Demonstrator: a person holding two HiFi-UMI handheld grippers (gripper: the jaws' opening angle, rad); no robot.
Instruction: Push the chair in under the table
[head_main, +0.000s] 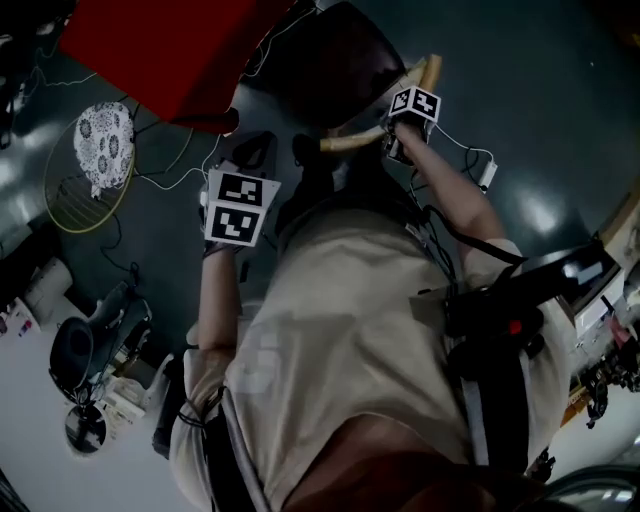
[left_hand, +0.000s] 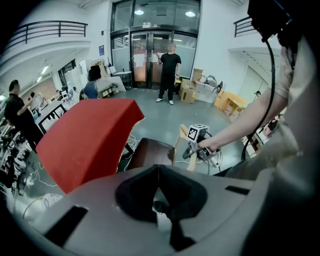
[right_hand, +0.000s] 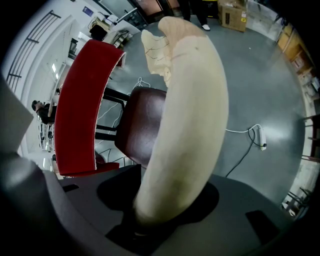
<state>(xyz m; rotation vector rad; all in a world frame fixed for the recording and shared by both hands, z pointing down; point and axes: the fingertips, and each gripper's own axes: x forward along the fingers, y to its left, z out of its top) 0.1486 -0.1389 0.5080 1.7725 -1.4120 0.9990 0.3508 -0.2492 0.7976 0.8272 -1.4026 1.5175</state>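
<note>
Clasping the chair backrest (right_hand: 192, 115), right gripper (right_hand: 147, 222) faces the red table (right_hand: 75, 105).

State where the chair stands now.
In the head view the chair stands top centre, right of the red table, its backrest in the right tool.

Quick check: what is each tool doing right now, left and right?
Left tool: closed, holding nothing.
Right tool: closed on the chair's curved wooden backrest rail.

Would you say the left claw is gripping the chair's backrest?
No, the left claw is shut on nothing, apart from the backrest.
</note>
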